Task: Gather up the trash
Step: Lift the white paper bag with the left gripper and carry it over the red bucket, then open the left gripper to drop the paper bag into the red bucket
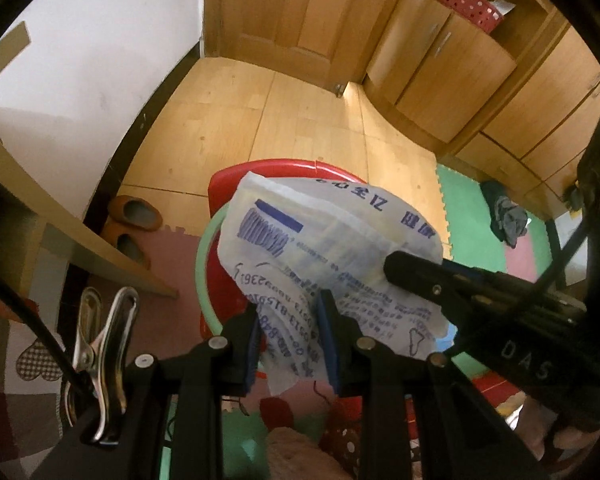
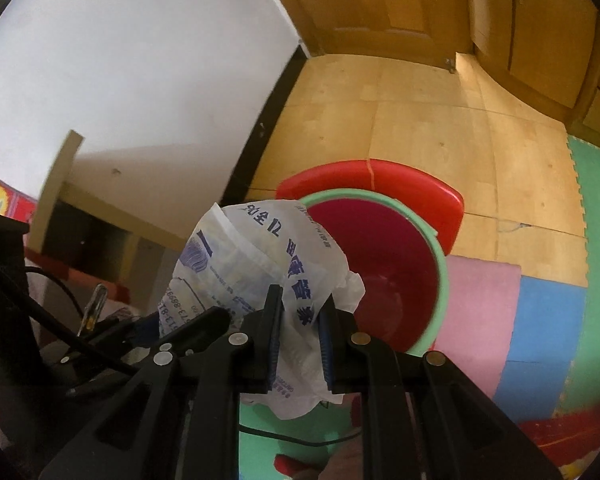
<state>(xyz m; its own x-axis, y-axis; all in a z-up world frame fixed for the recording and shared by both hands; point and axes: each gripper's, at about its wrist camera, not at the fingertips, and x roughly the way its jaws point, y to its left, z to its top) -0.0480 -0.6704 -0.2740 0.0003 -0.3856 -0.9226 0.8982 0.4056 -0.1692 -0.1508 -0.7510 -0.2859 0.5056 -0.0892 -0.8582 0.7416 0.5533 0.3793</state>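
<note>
I've got the white plastic bag [image 1: 324, 248] with blue print up in the air between both tools. My left gripper [image 1: 288, 344] is clamped on its lower part, and my right gripper [image 2: 300, 340] is pinching its crumpled right edge. The bag hangs over the near-left rim of the red bin [image 2: 384, 272] with the green rim, which sits on the wooden floor [image 2: 420, 120] at the foam mat's [image 2: 540, 312] edge. The bag's contents look yellowish, I think.

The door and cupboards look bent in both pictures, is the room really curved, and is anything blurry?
Left wrist view: lens distortion bows the door and cupboards; black corners frame the image; the plastic bag is fairly sharp. Right wrist view: same bowing, the wall glares white, and the bag and basin look slightly soft.
</note>
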